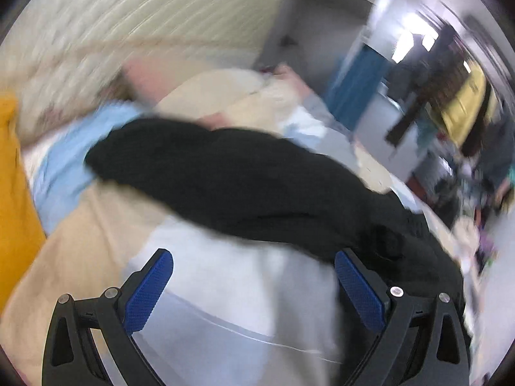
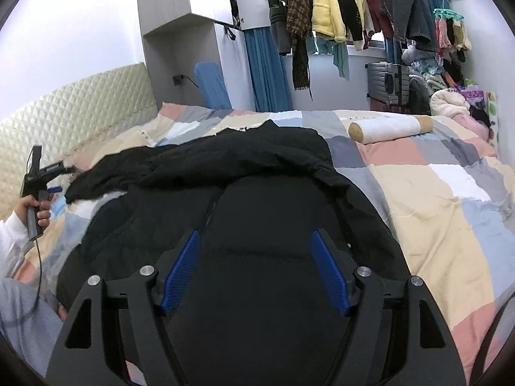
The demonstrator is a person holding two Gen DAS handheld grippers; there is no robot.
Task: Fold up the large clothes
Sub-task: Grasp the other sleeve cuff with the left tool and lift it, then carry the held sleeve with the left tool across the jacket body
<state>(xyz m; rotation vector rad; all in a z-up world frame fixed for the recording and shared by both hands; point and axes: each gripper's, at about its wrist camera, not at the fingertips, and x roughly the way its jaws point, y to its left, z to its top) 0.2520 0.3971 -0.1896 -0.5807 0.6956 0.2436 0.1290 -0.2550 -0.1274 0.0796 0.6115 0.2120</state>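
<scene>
A large black padded jacket (image 2: 257,186) lies spread on the patchwork bed cover (image 2: 434,193). My right gripper (image 2: 256,241) hovers just over the jacket's near part, jaws open with nothing between them. My left gripper (image 1: 254,267) is open and empty beside the jacket's sleeve (image 1: 225,180), which stretches across the blurred left wrist view; its right pad (image 1: 357,286) is next to the black fabric. The left gripper also shows at the far left of the right wrist view (image 2: 54,189), held in a hand near the sleeve end.
A quilted cream headboard (image 2: 64,112) stands at the left. A white bolster with tan ends (image 2: 389,128) lies on the far side of the bed. Hanging clothes (image 2: 354,9), a suitcase (image 2: 388,80) and a clothes pile (image 2: 450,96) fill the back right.
</scene>
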